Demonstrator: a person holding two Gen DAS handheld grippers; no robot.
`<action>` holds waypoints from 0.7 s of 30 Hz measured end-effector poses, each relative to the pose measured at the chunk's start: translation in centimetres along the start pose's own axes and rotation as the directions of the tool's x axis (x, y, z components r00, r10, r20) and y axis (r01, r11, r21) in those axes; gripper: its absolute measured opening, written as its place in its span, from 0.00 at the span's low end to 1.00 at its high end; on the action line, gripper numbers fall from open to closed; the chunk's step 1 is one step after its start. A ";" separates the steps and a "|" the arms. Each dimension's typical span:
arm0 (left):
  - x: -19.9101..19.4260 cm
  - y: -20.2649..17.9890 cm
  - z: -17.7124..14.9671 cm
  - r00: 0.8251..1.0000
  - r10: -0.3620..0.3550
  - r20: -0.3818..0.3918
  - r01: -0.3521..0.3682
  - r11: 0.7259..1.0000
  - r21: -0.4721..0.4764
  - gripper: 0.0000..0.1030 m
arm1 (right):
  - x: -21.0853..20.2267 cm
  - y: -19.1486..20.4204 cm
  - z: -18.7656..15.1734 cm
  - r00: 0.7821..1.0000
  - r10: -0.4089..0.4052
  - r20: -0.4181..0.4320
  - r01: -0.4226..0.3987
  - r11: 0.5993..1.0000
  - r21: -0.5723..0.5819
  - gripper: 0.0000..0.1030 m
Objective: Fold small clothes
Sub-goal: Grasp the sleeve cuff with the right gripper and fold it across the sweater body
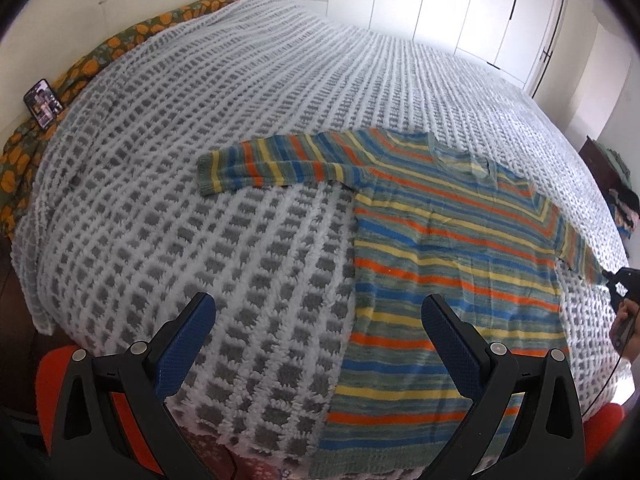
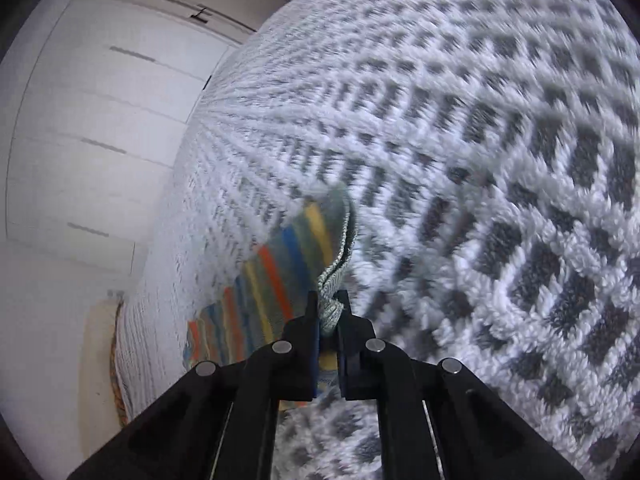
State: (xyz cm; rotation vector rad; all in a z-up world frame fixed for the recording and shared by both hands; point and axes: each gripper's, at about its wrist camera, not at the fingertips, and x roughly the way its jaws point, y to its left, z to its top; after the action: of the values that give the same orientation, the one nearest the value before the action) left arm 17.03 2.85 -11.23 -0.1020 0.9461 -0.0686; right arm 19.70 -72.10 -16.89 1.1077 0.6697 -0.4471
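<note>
A small striped knit sweater (image 1: 452, 248) in orange, yellow, blue and grey-green lies flat on the bed, its left sleeve (image 1: 272, 160) stretched out to the left. My left gripper (image 1: 320, 316) hovers open over the sweater's lower left edge, blue pads wide apart, nothing between them. At the right edge of the left wrist view my right gripper (image 1: 608, 278) pinches the cuff of the right sleeve (image 1: 580, 256). In the right wrist view my right gripper (image 2: 329, 308) is shut on that grey-green cuff (image 2: 332, 280), with the striped sleeve (image 2: 276, 276) trailing away behind it.
A white and grey checked bedspread (image 1: 200, 260) covers the whole bed. A phone (image 1: 43, 102) lies on orange-patterned fabric (image 1: 120, 44) at the far left by the headboard. White wardrobe doors (image 1: 460, 0) stand behind the bed. A hand (image 1: 628, 328) holds the right gripper.
</note>
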 end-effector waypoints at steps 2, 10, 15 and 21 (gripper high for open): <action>0.2 0.7 -0.4 1.000 -0.012 0.000 0.012 1.000 -0.021 1.00 | -1.1 3.9 -0.7 0.999 0.036 0.000 -0.036 0.993 -0.112 0.08; 0.4 4.2 -1.6 0.999 -0.043 -0.010 0.041 0.994 -0.102 1.00 | -0.8 21.4 -10.8 0.970 0.187 -0.153 -0.238 0.851 -0.468 0.08; -0.3 6.6 -2.2 0.999 -0.035 0.008 0.036 0.987 -0.156 0.99 | 2.6 27.4 -22.8 0.937 0.161 -0.309 -0.320 0.750 -0.580 0.08; 0.4 8.5 -3.4 1.000 -0.008 -0.020 0.004 0.982 -0.186 1.00 | 11.5 26.4 -31.3 0.812 0.136 -0.568 -0.414 0.821 -0.395 0.29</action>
State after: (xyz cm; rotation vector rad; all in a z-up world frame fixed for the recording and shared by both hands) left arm 14.66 11.04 -14.49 -0.2775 0.9717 0.0138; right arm 36.44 -33.03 -16.24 0.7951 1.0057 0.3102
